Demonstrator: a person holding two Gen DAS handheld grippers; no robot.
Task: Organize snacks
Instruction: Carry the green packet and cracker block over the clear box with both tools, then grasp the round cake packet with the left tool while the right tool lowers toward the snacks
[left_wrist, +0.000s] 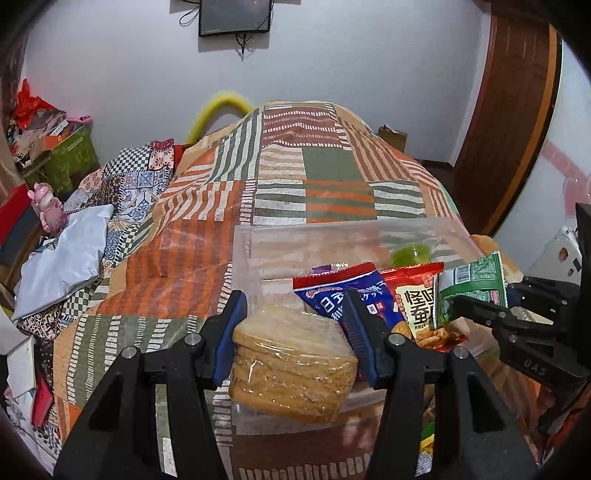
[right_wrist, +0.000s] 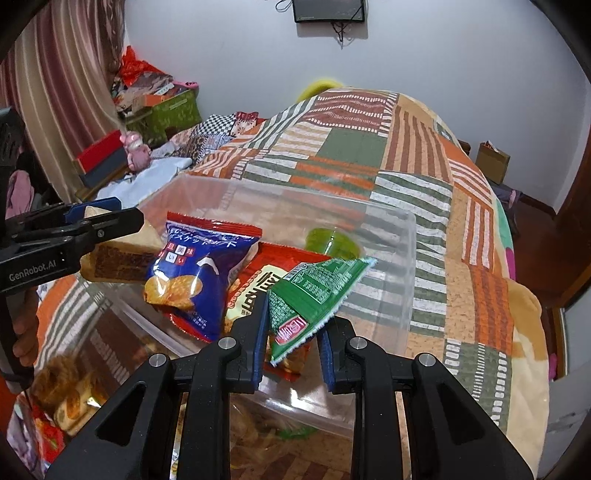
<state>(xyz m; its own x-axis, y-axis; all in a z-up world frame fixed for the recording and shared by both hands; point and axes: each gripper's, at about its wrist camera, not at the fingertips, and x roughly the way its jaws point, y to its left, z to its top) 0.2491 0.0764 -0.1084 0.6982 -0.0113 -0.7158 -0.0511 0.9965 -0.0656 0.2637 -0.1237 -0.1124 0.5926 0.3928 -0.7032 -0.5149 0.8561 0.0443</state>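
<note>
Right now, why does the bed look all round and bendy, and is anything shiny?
Left wrist view: the fisheye lens bulges the quilt and darkens the corners; the wrapped biscuits glint. Right wrist view: same bending; the clear box shows pale glare, and the near corners look soft.

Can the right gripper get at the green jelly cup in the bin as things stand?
Probably not yet. The right gripper is shut on a green packet, so its jaws are taken. The jelly cup sits at the far side of the clear bin, partly behind the red packet; the top looks open.
</note>
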